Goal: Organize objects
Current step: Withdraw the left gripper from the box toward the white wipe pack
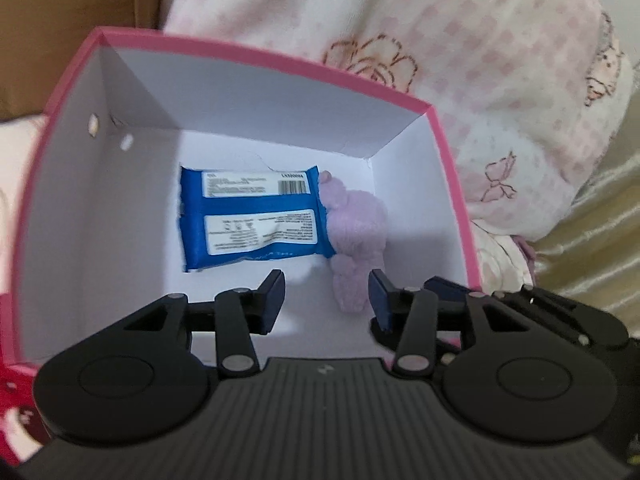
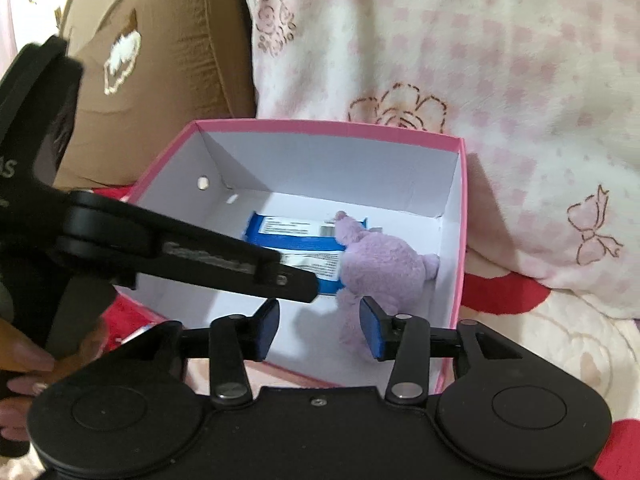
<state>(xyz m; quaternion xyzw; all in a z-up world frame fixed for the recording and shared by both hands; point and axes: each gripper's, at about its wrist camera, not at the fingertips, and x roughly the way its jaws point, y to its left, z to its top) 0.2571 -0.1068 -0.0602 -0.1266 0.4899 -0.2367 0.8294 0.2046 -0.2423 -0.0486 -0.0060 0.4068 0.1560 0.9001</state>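
A pink box with white inner walls stands open on a bed. On its floor lies a blue wipes packet, label side up. A lilac plush toy lies against the packet's right end. My left gripper hangs open above the box's near side, nothing between its fingers. My right gripper is open too, over the box's near edge, and the plush's lower part shows behind the gap without touching the pads. The left gripper's body crosses the right wrist view from the left.
A pink-and-white patterned blanket lies behind and right of the box. A brown cushion with an embroidered figure stands at the back left. Red-patterned bedding lies under the box. A person's hand holds the left gripper at the left edge.
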